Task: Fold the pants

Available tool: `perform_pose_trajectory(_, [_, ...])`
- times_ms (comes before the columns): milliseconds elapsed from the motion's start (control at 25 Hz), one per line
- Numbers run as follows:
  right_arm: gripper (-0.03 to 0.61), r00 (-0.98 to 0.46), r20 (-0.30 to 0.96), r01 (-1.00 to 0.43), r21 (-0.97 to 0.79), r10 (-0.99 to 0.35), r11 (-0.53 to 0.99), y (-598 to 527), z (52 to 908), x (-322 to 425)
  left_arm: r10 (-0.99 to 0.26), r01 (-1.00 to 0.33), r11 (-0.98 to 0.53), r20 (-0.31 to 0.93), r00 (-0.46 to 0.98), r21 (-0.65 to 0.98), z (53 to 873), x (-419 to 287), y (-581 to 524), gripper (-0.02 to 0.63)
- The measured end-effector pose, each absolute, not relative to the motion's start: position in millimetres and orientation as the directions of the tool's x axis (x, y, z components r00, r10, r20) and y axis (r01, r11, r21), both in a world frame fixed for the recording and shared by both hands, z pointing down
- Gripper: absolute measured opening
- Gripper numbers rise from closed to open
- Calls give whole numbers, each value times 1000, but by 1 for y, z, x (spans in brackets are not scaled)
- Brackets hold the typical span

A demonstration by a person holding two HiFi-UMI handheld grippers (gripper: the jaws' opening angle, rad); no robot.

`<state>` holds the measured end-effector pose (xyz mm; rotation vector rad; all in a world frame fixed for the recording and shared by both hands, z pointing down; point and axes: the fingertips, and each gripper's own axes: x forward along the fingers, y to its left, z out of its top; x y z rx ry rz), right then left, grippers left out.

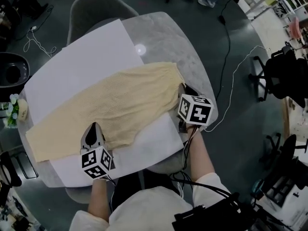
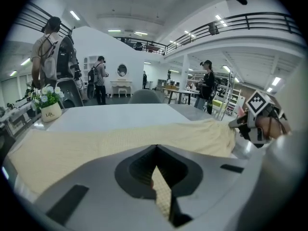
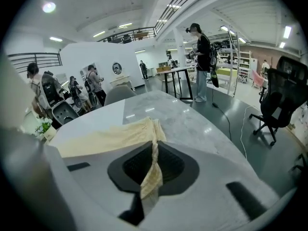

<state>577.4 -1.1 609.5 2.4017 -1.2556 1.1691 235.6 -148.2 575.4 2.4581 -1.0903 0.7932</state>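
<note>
Found pants spread flat across the middle of the tabletop, over a white sheet. Read the long axis as slanting from the tabletop's near-left rim up toward its far right, narrow end at the left, wide end at the right.

Placed left gripper at the tabletop's near side, on the pants' near long edge and roughly midway along it. Saw its fingers clenched on a pinch of that edge, with cream cloth filling the slot between them (plain in the left gripper view).

Placed right gripper close to the tabletop's right rim, at the near corner of the wide end. Saw its fingers clamped too, on a twisted strip of fabric drawn up off the tabletop into them.

Judged the fold as barely begun: two grips taken, bulk of the cloth flat on the sheet.

Weighed the relation that matters next. Had the whole garment lying beyond both sets of fingers, toward the tabletop's far side, with the long axis running crosswise to the way they pointed. Judged that carrying the held edge away from the near rim would lay it over along that axis. Counted the right hand as nearer the wide end and the left as nearer the middle, with nothing holding the narrow end at the left rim (likely to lag or skew unless both hands travelled level and together).
</note>
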Motion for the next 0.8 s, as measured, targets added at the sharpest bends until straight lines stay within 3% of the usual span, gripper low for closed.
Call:
perform_pose_trajectory(360, [15,286,687,-856,-131,-668,-500,-34,558,533,-604,-796,-595,590,536,113,546,192,-145,4])
perform_pose_trajectory(800, [15,216,652,-952,-27,-727,-306,-94,501,430,-667,-863,-485,577,471,144,523,78,-155,3])
